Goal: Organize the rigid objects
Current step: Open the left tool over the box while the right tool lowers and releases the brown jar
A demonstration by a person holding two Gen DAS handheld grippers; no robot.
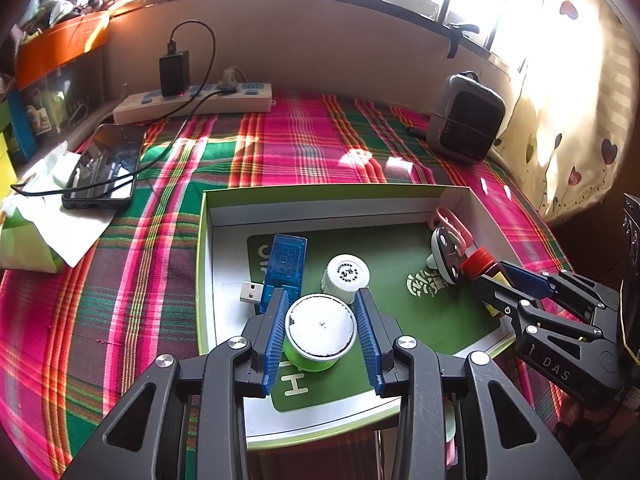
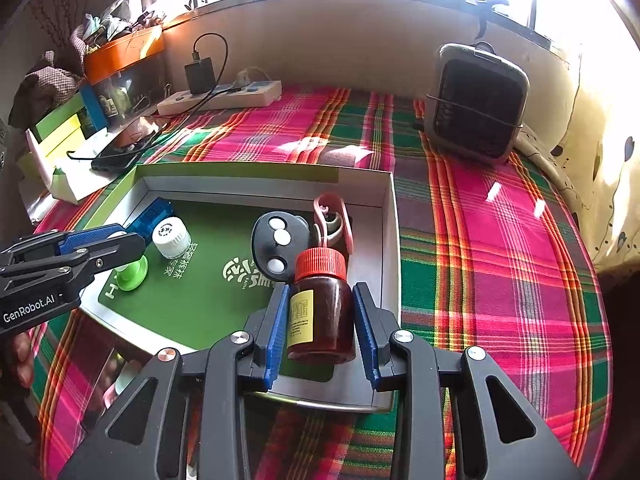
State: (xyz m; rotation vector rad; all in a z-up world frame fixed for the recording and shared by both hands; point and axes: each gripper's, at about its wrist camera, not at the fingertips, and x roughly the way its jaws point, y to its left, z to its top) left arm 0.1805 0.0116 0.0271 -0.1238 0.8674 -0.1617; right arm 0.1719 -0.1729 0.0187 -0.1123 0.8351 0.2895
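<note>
A shallow white box with a green mat lies on the plaid cloth. My left gripper is shut on a small green container with a white top, near the box's front. In the right wrist view that green container stands under the left gripper. My right gripper is shut on a brown bottle with a red cap, at the box's right front. Inside the box lie a blue USB meter, a white cap, a black fob and a pink clip.
At the back wall lies a power strip with a black charger plugged in. Its cable runs to a phone left of the box. A grey fan stands at the back right. Crumpled paper lies far left.
</note>
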